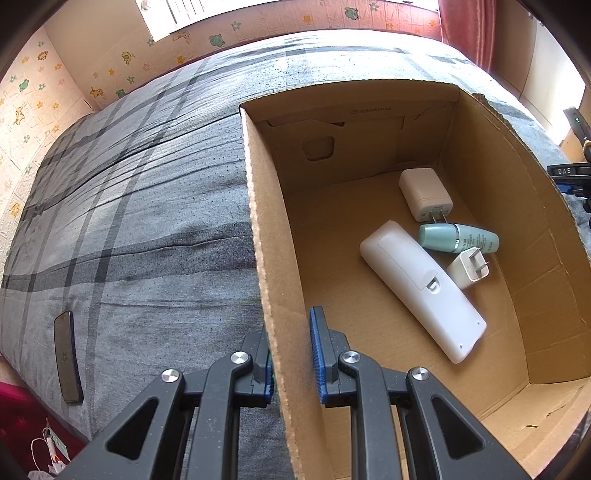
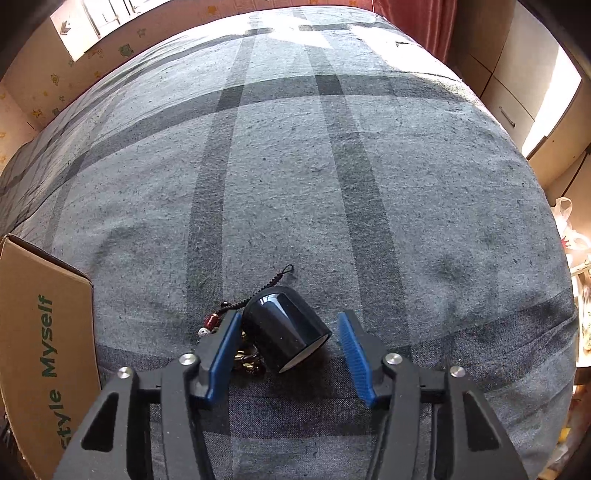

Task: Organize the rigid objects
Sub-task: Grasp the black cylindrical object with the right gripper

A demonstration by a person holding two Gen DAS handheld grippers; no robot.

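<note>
Bright daylight from the window [image 1: 173, 14]; sharp frames, fisheye bending and dark corners.

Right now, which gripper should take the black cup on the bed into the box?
Right. The right gripper already straddles the black cup lying on the bed, jaws not yet pressing it. The left gripper is clamped on the cardboard box wall, steadying it.
</note>
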